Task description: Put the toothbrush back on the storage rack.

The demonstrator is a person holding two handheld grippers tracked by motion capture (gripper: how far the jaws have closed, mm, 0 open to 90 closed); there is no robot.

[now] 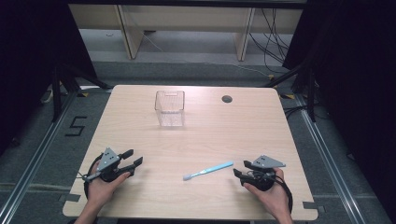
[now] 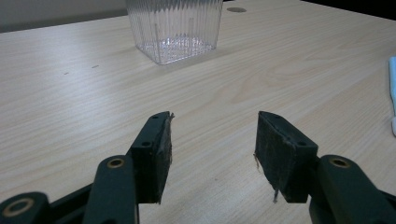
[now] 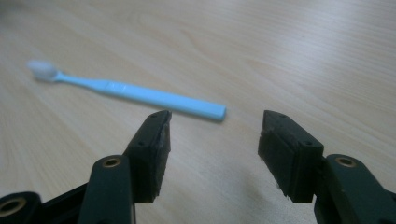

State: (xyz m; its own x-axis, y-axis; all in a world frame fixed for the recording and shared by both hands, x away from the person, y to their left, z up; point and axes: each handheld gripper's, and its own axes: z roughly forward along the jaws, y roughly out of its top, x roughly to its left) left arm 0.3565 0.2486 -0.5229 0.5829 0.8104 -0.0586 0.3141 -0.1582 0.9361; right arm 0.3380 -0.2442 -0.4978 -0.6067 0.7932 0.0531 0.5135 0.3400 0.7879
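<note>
Your left gripper (image 1: 133,157) rests at the near left of the pale wooden worktop (image 1: 205,135), jaws apart with nothing between them, pointing toward the clear ribbed plastic box (image 1: 170,108) standing upright well beyond it. Moving right, the light blue plastic toothbrush with white bristles (image 1: 208,171) lies flat on the worktop, its long axis slanting from the bristle end at near left up to the handle end at far right. Your right gripper (image 1: 242,168), jaws also wide and empty, sits just beside that handle end, so it is much the nearer; the toothbrush lies just ahead of its jaws, running away leftward.
</note>
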